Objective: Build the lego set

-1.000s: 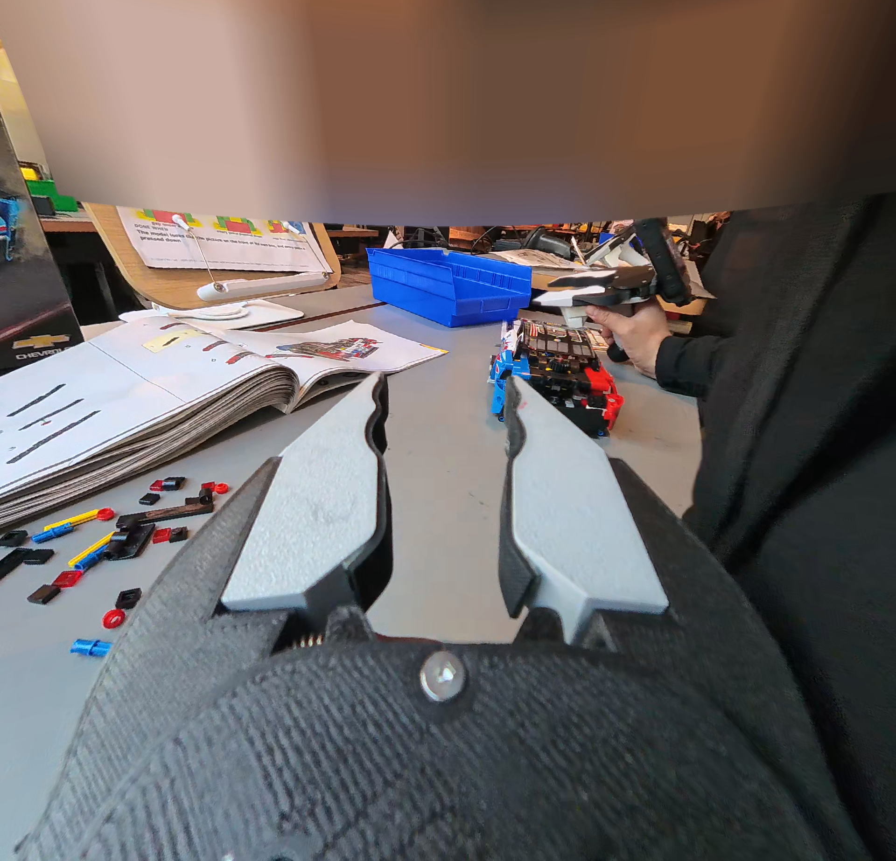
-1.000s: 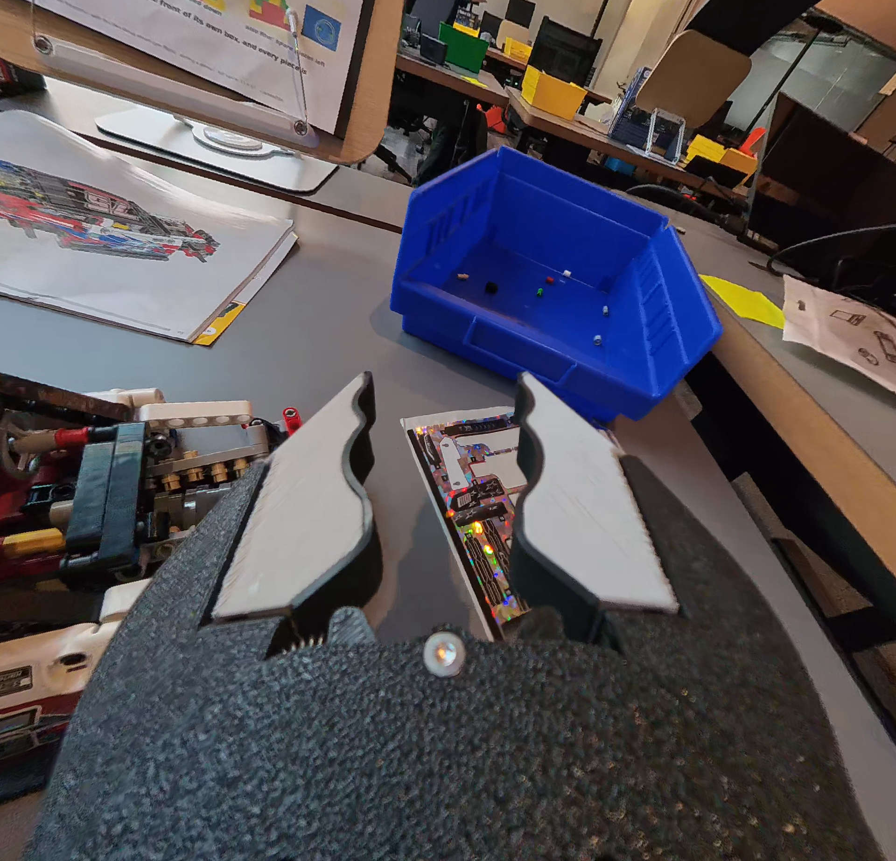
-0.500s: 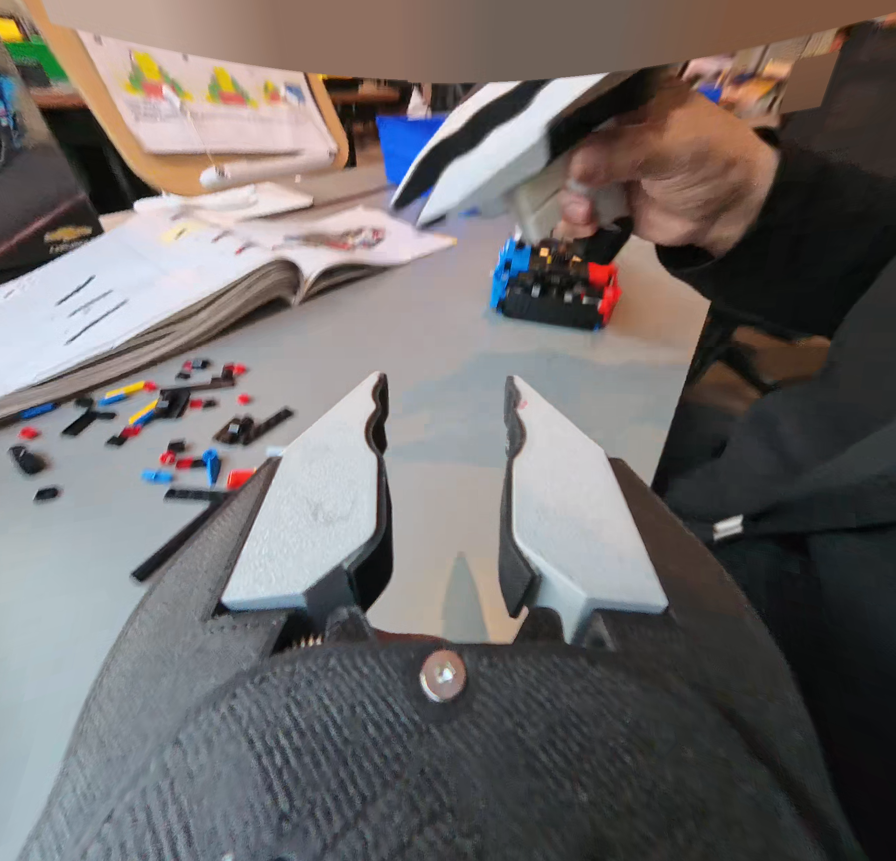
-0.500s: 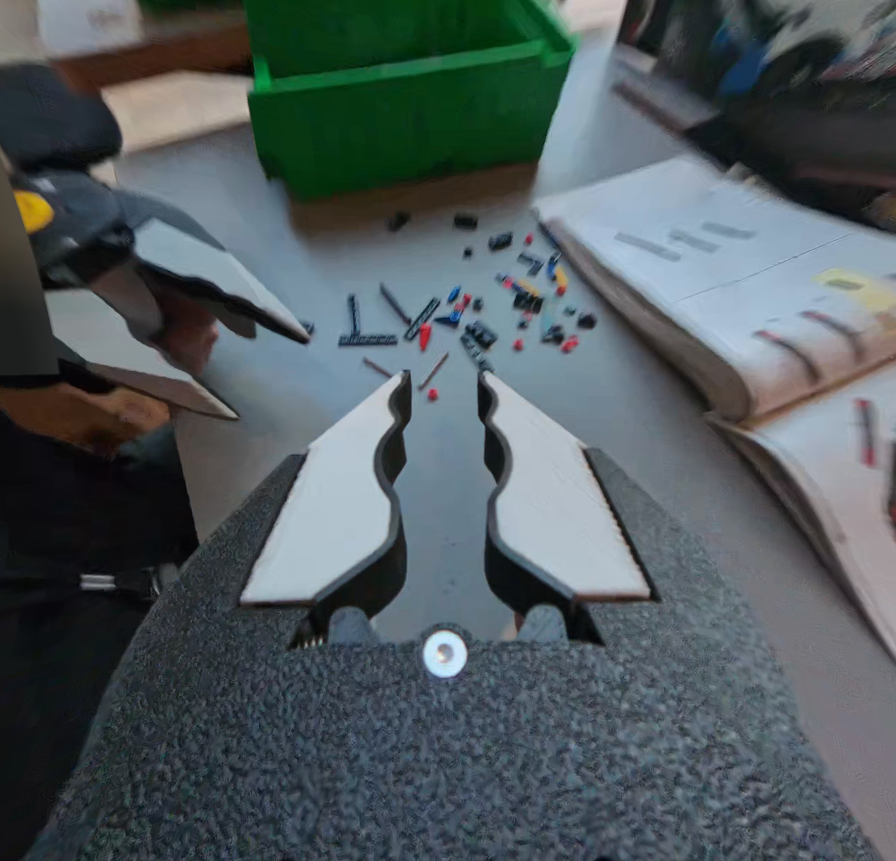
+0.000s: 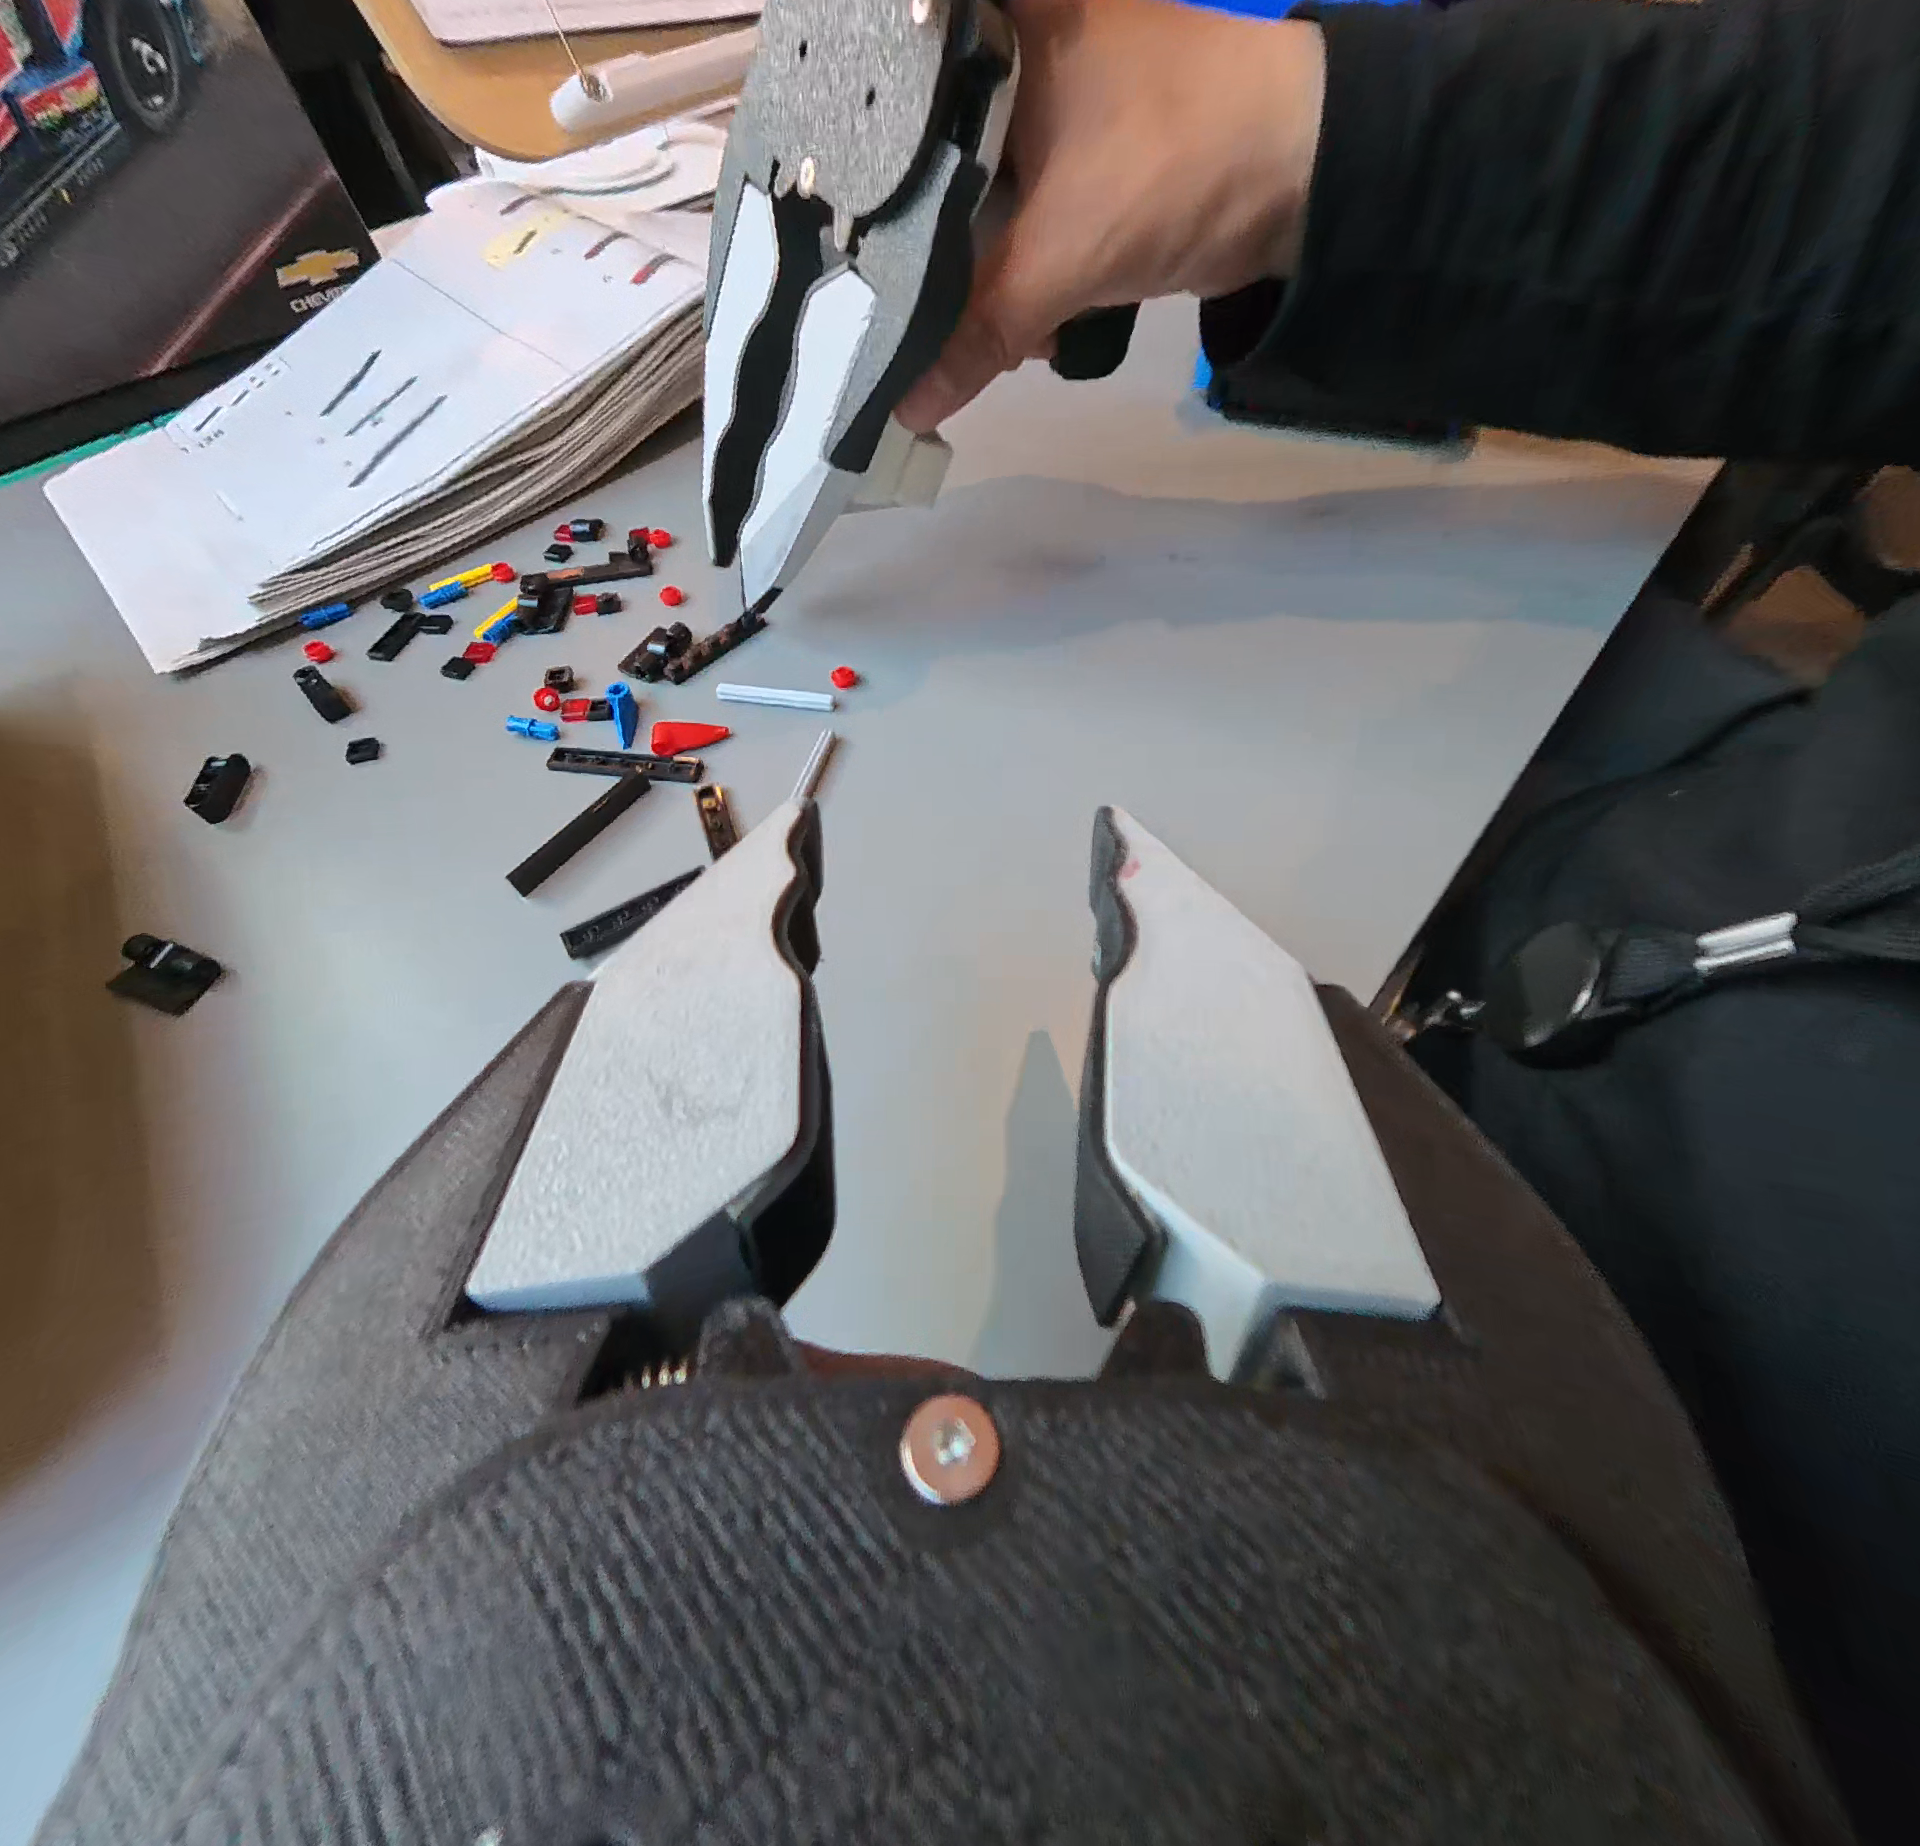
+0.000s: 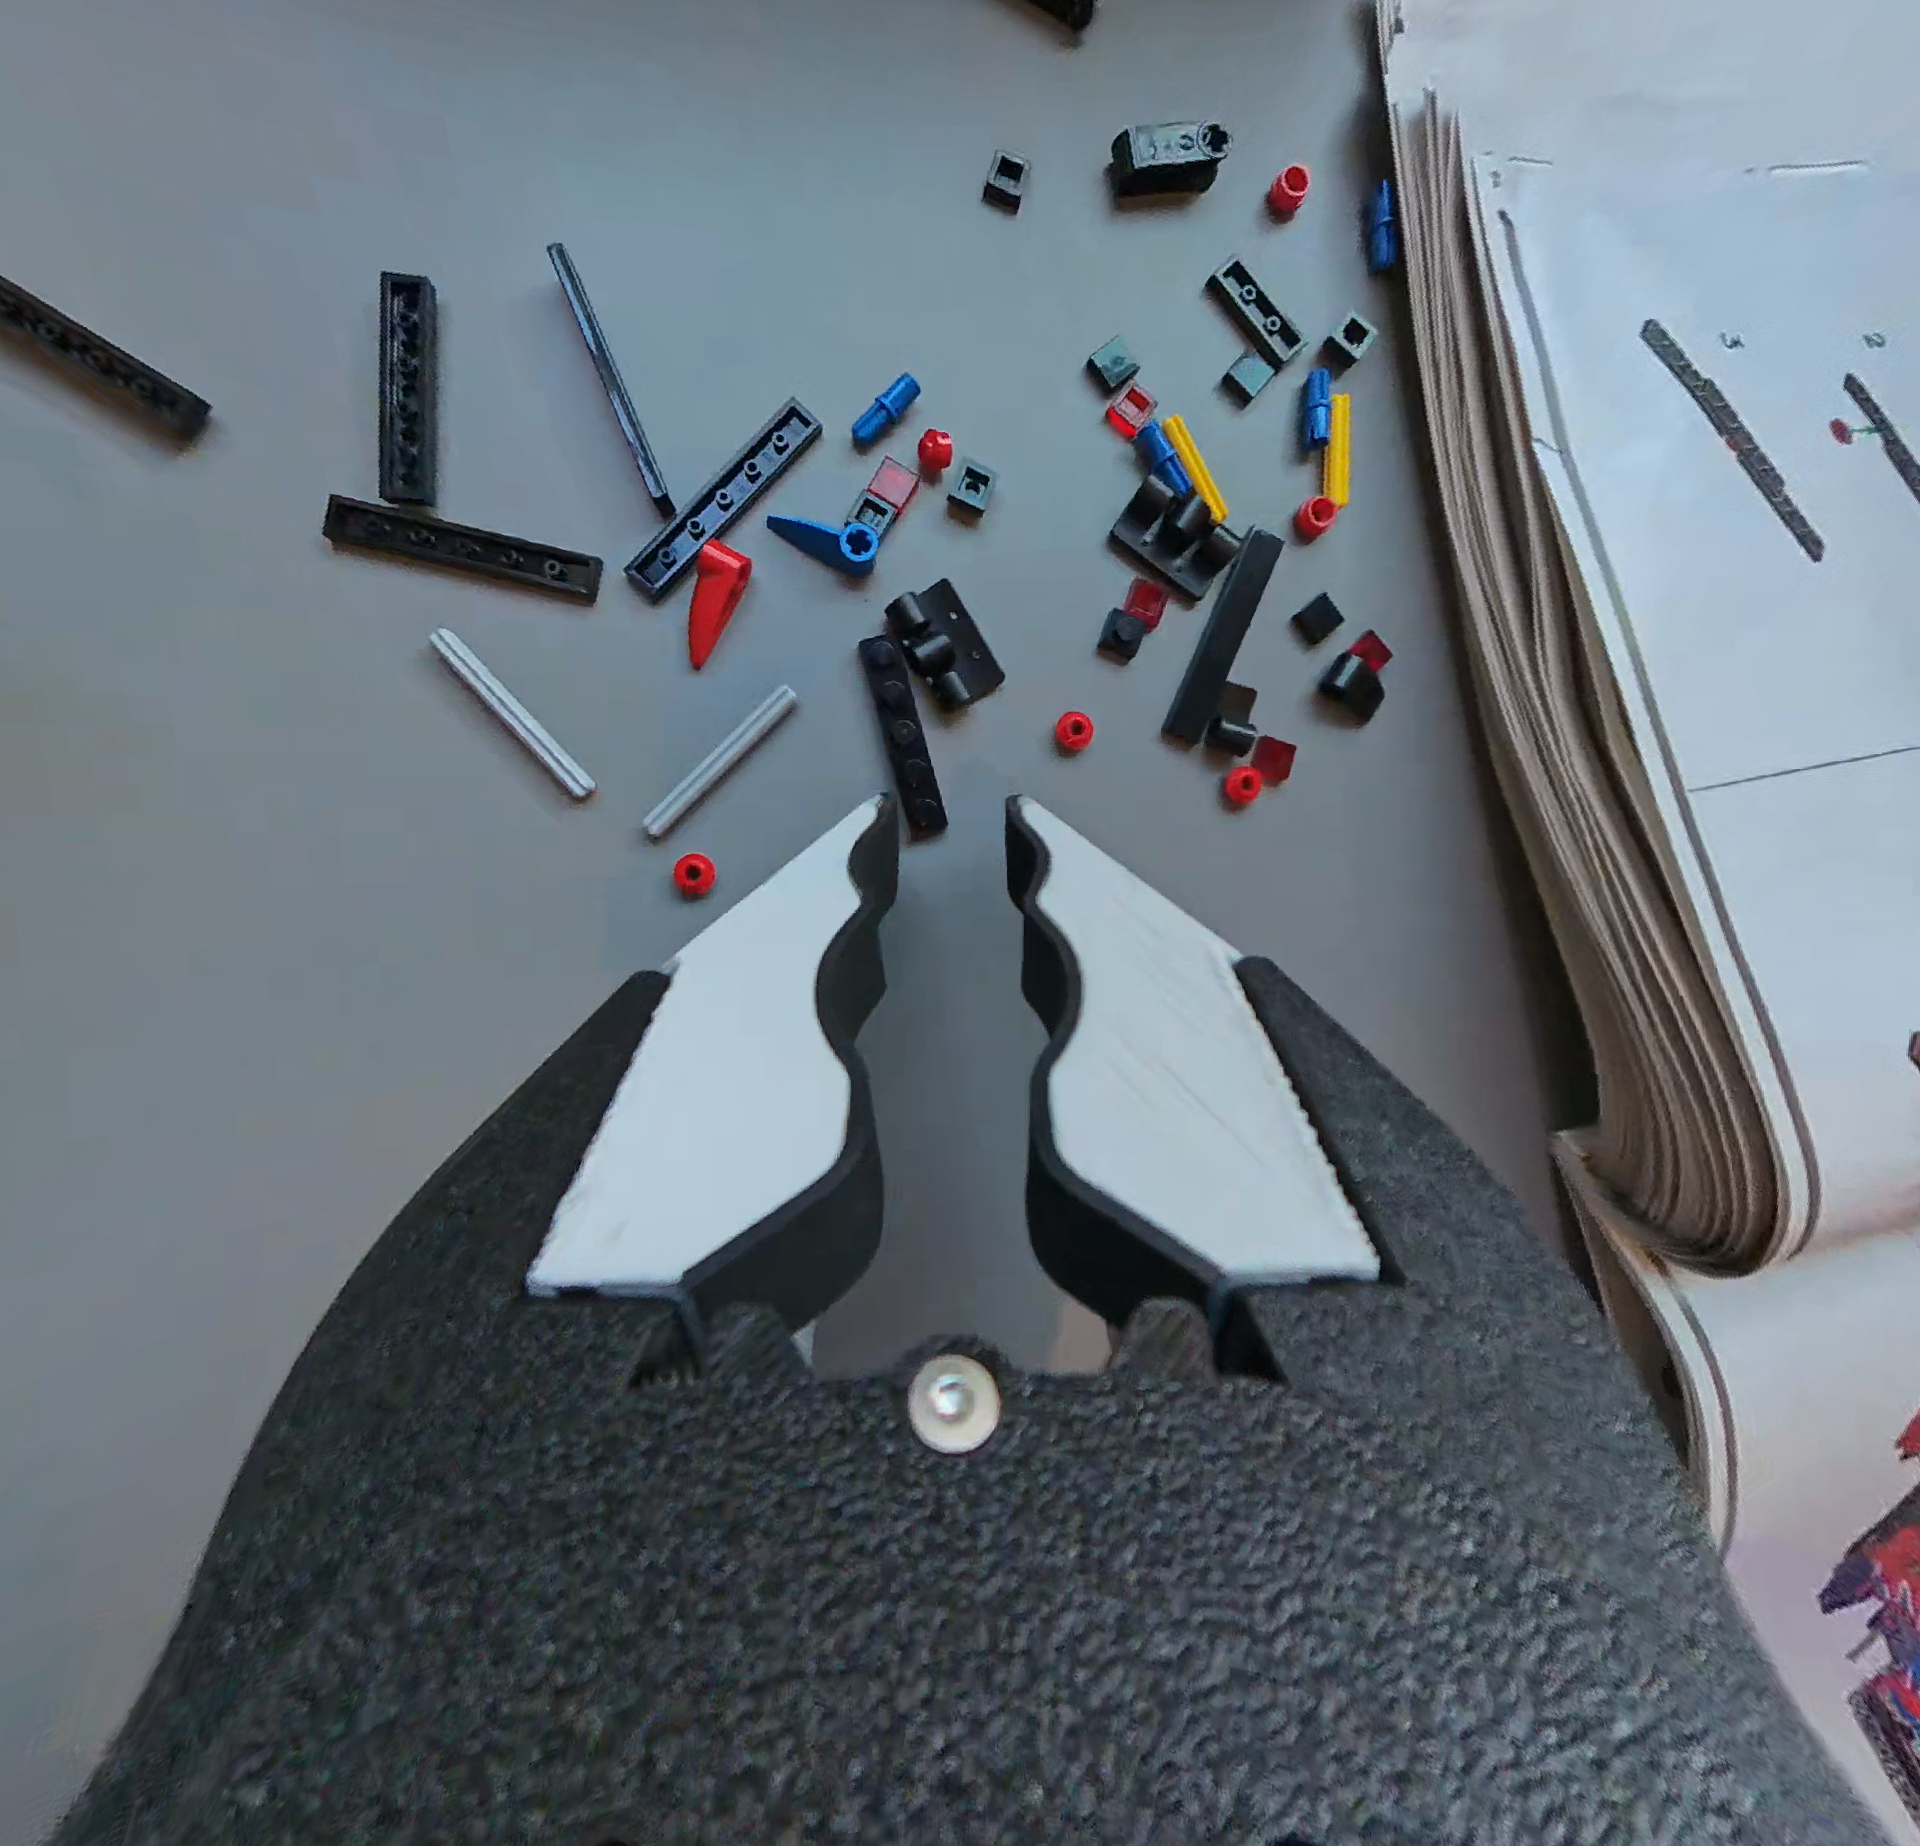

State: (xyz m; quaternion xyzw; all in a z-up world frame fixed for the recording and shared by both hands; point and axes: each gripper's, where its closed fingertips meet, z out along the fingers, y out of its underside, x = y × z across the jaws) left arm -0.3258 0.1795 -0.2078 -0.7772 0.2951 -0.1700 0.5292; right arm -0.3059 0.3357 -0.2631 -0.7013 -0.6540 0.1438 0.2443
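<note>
Loose Lego pieces (image 6: 935, 508) lie scattered on the grey table (image 6: 260, 965): black plates, red studs, blue pins, yellow and grey axles. My right gripper (image 6: 951, 809) points down at them, jaws narrowly open and empty. A thin black plate (image 6: 902, 736) lies just past its left fingertip, beside a black hinge piece (image 6: 951, 643). In the left wrist view a hand holds the right gripper (image 5: 750, 560) over that plate (image 5: 717, 641). My left gripper (image 5: 951, 840) is open and empty above bare table near the front edge, right of the pieces (image 5: 582, 674).
An open instruction book (image 6: 1662, 601) lies right of the pieces and also shows in the left wrist view (image 5: 416, 414). The set's box (image 5: 125, 186) stands at the back left. Two grey axles (image 6: 511, 713) and a red curved piece (image 6: 717, 596) lie left of the right gripper. Left tips to right tips: about 15 centimeters.
My right gripper swung from the blue bin over to the loose pieces, dropped close to them, and its jaws narrowed. My left gripper tilted down toward the table.
</note>
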